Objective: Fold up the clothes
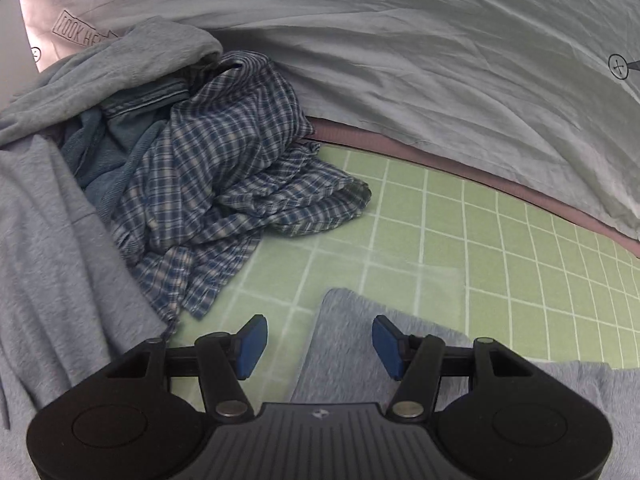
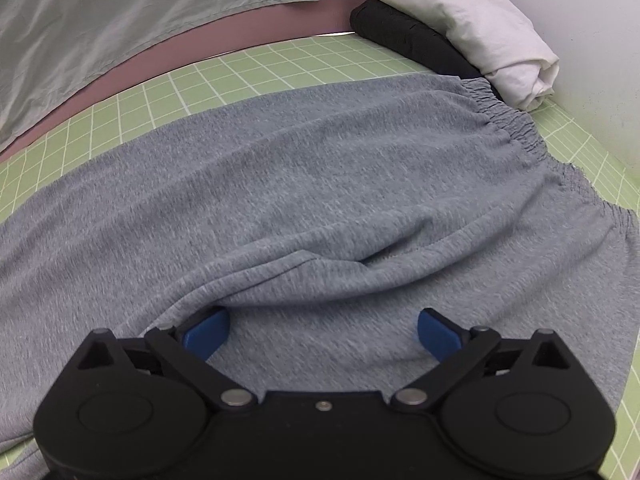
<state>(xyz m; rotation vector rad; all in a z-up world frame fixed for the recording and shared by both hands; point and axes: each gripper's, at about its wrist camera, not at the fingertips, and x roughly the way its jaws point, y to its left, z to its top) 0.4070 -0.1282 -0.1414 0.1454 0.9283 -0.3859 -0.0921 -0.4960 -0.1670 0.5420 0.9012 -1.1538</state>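
Grey sweat shorts lie spread flat on the green grid mat, their elastic waistband at the far right. My right gripper hovers open just over the near part of the fabric, its left blue pad tucked under a raised fold. In the left wrist view my left gripper is open with nothing between its blue pads, low over the corner of the grey shorts leg on the mat.
A heap of unfolded clothes sits to the left: a blue plaid shirt, a teal garment and a light grey sweatshirt. A pale grey sheet lies beyond the mat. Folded white and black clothes sit far right by a wall.
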